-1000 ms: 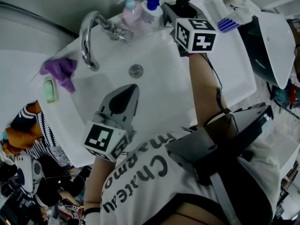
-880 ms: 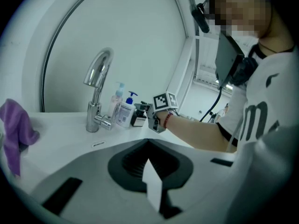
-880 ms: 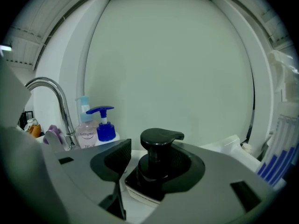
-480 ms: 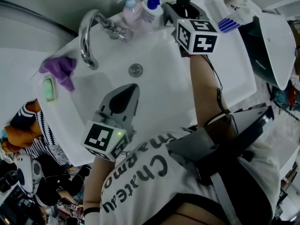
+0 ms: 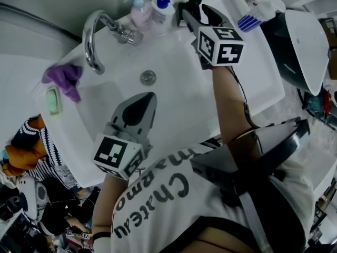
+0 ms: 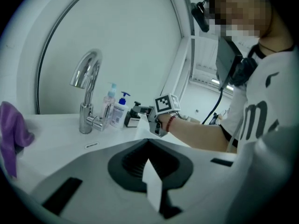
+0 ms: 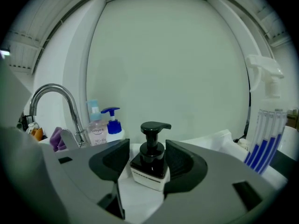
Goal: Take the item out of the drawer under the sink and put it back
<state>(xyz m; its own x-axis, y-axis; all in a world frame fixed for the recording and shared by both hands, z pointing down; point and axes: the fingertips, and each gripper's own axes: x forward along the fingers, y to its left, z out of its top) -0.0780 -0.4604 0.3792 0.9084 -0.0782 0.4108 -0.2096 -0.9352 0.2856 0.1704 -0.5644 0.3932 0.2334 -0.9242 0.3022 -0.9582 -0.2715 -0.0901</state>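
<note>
Here, right tool outstretched across the sink, jaws newly apart around dispenser.

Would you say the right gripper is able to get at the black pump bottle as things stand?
Probably yes: the black pump bottle stands upright between the right gripper's jaws, which have just been opening; nothing blocks it.

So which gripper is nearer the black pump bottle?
Right. The right gripper, jaws just opening, straddles the pump bottle without pressing it; the left gripper, jaws shut, hangs over the basin, well back.
</note>
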